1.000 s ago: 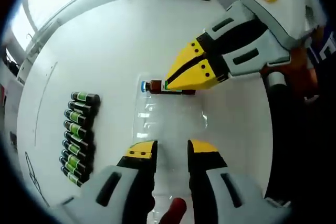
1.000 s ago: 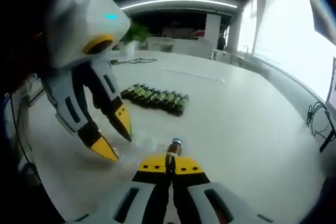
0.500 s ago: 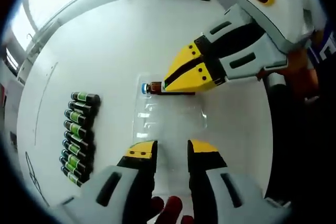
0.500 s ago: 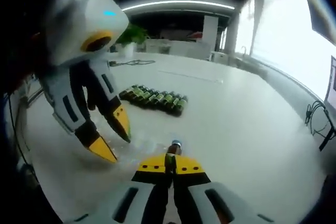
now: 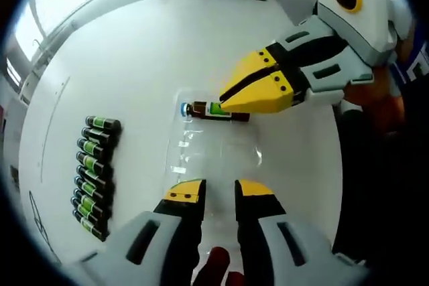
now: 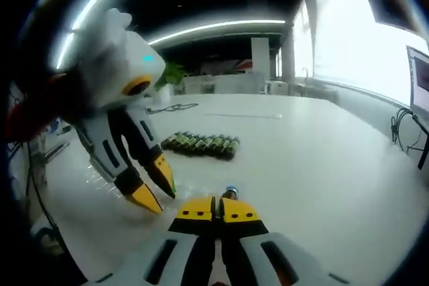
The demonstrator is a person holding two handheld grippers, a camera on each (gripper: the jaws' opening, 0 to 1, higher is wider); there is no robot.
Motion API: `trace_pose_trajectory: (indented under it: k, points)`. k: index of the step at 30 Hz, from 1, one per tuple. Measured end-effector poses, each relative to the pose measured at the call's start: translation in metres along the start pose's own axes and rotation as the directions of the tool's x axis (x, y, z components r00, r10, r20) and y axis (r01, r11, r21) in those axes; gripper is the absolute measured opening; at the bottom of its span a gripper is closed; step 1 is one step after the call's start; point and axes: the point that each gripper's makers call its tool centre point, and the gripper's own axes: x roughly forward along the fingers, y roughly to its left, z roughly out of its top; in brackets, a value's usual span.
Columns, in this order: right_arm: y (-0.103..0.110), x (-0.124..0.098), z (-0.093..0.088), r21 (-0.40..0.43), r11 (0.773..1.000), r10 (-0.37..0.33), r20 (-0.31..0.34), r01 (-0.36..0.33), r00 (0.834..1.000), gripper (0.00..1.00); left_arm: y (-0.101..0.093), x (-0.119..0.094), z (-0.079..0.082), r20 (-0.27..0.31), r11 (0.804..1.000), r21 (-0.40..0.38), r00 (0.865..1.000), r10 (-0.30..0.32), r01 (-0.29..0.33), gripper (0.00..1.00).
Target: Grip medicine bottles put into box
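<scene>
Pinching a brown medicine bottle [image 5: 213, 110] with jaws closed on it, the right gripper [image 5: 231, 98] holds it at the clear plastic box's [image 5: 218, 152] far end, left gripper [image 5: 219, 192] parted and empty at the near end, green-labelled bottle row [image 5: 92, 173] lying well aside on the white table [image 5: 134, 51].

my left gripper view looks steeply down on the white table [image 5: 134, 45], close above the clear box [image 5: 214, 149]. my right gripper view sits low, nearly level, facing across the table [image 6: 322, 165] toward the far room. both share the row of green-labelled bottles [image 5: 90, 175] [image 6: 201, 143], the box area, and each catches the opposite gripper: right gripper [image 5: 231, 97], left gripper [image 6: 157, 189].
</scene>
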Motion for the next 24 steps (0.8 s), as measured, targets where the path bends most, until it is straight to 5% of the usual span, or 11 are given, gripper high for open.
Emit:
trace_pose_trajectory:
  k: [7, 12, 24]
  points:
    - [-0.001, -0.004, 0.006, -0.014, 1.000, -0.002, 0.016, 0.002, 1.000, 0.00, 0.001, 0.000, 0.000, -0.007, 0.999, -0.033, 1.000, 0.013, -0.013, 0.12]
    - [-0.002, -0.006, 0.011, -0.025, 1.000, -0.004, 0.031, 0.004, 1.000, 0.00, 0.021, -0.005, 0.003, 0.016, 0.986, 0.021, 0.986, 0.166, -0.166, 0.17]
    - [-0.002, -0.010, 0.010, -0.032, 0.999, -0.007, 0.031, 0.008, 0.999, 0.00, 0.017, -0.020, 0.007, 0.141, 0.990, -0.024, 0.980, 0.142, -0.140, 0.22]
